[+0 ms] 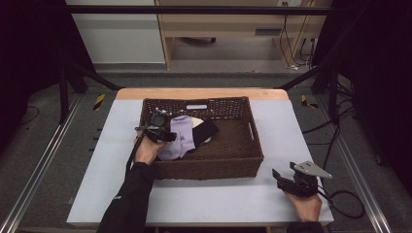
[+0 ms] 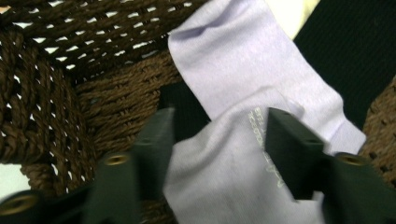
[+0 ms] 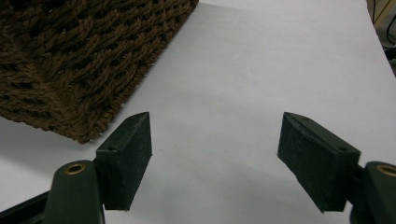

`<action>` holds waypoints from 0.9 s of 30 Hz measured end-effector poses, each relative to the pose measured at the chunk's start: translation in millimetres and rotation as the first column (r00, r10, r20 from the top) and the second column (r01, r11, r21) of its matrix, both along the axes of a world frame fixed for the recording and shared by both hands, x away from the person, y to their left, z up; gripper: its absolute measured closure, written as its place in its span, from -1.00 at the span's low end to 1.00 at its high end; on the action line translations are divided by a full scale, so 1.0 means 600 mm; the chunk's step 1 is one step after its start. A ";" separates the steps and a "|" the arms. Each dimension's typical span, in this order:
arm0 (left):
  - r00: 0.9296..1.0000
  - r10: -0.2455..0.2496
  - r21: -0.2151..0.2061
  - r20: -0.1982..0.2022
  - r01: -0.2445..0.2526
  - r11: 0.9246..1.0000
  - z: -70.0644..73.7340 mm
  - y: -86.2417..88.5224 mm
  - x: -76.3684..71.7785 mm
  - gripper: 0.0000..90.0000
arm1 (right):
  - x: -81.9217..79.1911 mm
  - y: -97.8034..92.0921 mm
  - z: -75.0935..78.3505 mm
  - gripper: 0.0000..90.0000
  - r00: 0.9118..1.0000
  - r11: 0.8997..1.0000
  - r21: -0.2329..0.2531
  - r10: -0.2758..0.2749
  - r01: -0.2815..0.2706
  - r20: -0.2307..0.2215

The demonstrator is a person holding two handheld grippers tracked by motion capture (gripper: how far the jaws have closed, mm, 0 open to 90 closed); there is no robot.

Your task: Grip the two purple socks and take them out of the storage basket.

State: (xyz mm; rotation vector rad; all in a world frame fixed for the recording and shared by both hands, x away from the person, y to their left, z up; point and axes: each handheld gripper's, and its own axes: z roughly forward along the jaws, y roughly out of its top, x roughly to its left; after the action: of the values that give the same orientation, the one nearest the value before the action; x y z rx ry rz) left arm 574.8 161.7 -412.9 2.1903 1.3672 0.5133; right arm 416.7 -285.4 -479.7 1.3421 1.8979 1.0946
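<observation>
Left hand-held gripper [image 2: 219, 140] jaws spread astride lilac sock [image 2: 243, 93] – printed lettering unreadable; right hand-held gripper [image 3: 215, 158] agape.

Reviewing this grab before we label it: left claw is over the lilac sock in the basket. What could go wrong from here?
1. The left claw is open astride the lilac sock, which lies on a black garment; closing deep may pinch both.
2. It works close to the basket wall, so a jaw may snag the weave.
3. The right claw rests open on the table, not steadying the basket, which could shift.
</observation>
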 end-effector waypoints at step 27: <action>1.000 -0.016 -0.043 -0.005 0.016 0.999 0.013 0.004 -0.011 0.90 | -0.001 -0.002 0.001 -0.42 1.000 1.000 0.000 -0.001 0.001 0.005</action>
State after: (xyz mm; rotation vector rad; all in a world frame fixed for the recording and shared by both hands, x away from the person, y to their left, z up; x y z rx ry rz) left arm 568.3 164.2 -405.3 2.1680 1.3498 0.4674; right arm 415.9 -286.5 -478.8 1.3387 1.8934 1.0966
